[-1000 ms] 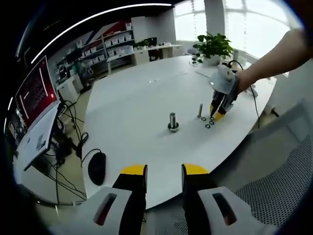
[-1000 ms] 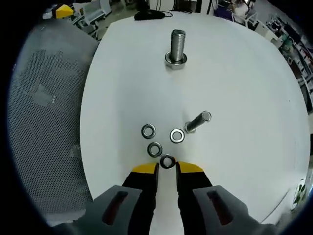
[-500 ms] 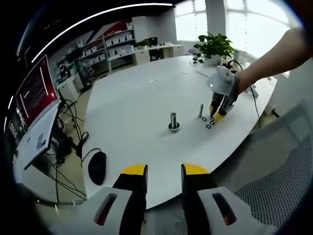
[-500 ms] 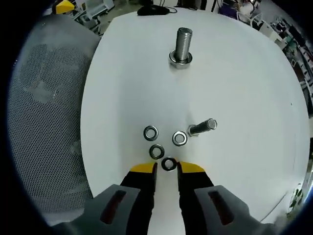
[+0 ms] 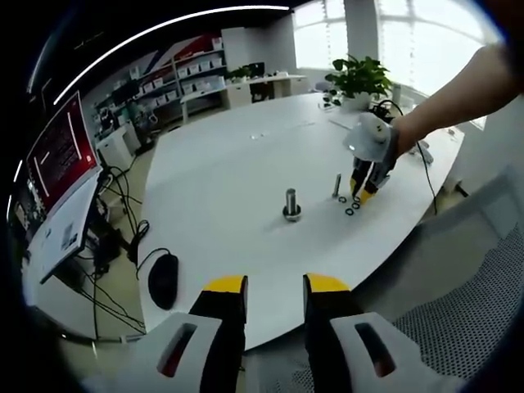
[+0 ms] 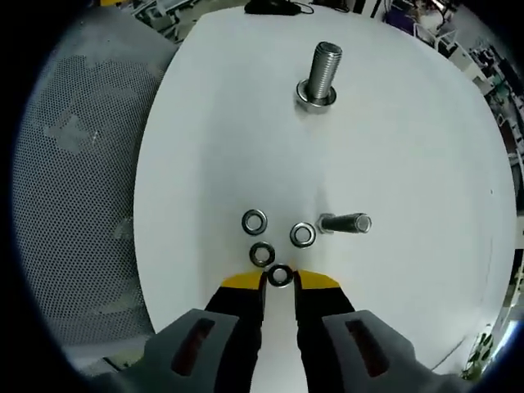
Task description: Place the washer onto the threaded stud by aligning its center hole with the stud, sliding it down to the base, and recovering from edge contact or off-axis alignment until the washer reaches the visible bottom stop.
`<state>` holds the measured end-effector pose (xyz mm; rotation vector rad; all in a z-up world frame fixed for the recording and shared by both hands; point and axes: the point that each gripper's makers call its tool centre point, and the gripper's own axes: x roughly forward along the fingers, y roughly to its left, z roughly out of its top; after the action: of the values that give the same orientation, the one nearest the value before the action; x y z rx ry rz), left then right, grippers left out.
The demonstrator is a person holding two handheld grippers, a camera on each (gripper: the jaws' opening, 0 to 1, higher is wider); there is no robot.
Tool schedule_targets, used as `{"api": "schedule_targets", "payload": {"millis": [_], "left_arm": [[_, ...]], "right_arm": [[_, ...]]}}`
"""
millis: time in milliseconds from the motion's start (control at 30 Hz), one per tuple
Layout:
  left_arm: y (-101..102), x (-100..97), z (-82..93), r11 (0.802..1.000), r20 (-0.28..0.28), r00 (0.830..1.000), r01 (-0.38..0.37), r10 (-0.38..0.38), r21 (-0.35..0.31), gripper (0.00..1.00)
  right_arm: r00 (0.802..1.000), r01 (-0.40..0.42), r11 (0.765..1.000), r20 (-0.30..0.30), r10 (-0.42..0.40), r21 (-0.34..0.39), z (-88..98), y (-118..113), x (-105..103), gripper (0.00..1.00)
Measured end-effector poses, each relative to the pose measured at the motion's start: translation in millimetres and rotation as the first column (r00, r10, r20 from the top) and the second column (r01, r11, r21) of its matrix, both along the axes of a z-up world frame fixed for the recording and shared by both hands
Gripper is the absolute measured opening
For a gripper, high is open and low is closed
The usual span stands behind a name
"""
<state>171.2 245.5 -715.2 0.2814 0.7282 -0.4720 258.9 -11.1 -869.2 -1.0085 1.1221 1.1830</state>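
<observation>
On the white table, an upright threaded stud stands with a metal ring at its foot. A second, thinner stud is closer to me. Three loose washers lie in front of my right gripper. Its yellow tips are shut on a fourth washer, low at the table surface. In the left gripper view the stud is mid-table, with the right gripper and a person's arm to its right. My left gripper hangs open and empty, off the table's near edge.
A grey mesh chair stands left of the table in the right gripper view. In the left gripper view a black mouse with cables lies near the table corner. A potted plant stands at the far end and a monitor at left.
The right gripper view has swung a little, so the upright stud sits further right in it. The washer stays between the right tips. The left gripper has not moved.
</observation>
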Motion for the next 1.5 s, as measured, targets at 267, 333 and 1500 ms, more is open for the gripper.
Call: {"api": "schedule_targets", "payload": {"millis": [267,333,1500], "left_arm": [[0.6,0.2,0.1,1.000,0.001,1.000,-0.003,0.003,0.002,0.25],[0.8,0.2,0.5,1.000,0.002,1.000,-0.005,0.005,0.001,0.25],[1.6,0.9,-0.7,1.000,-0.005,1.000,-0.005,0.005,0.009,0.25]], "right_arm": [[1.000,0.011,1.000,-0.008,-0.011,0.003,-0.2,0.2,1.3,0.15],[1.000,0.025,1.000,-0.006,-0.025,0.003,-1.7,-0.1,1.8,0.15],[0.968,0.243,0.951,0.017,-0.251,0.189,47.7,2.3,24.0,0.14]]}}
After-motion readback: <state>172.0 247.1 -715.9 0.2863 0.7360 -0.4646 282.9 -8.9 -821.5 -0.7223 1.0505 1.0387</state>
